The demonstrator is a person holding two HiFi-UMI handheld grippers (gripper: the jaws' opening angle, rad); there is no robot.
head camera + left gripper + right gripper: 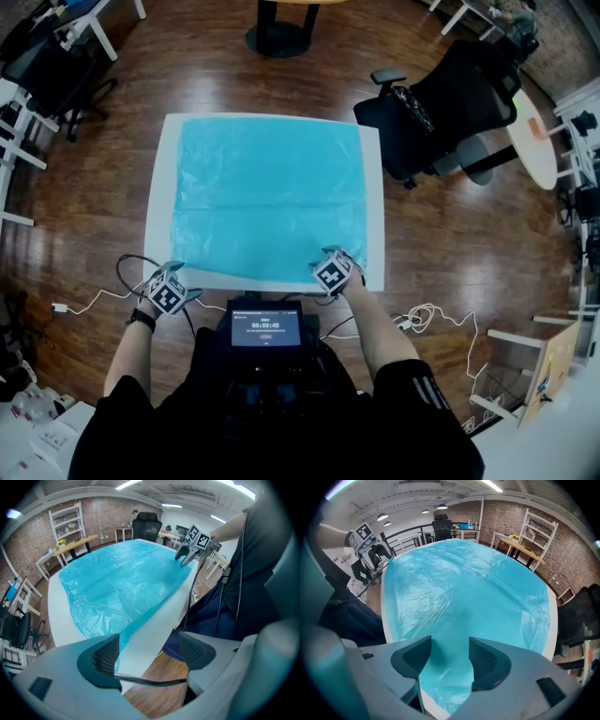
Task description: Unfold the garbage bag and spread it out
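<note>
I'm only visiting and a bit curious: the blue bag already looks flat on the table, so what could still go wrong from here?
1. The right gripper hangs open just above the near corner of the garbage bag. A brush from it could drag the thin film back into wrinkles.
2. Neither it nor the open left gripper holds the bag, so it might slip toward the near edge of the white table.

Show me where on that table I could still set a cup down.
Only narrow white strips of table show around the blue bag: one along its left side, one along its right, one at the near edge. Both near corners are crowded, by the left tool and the right tool.
</note>
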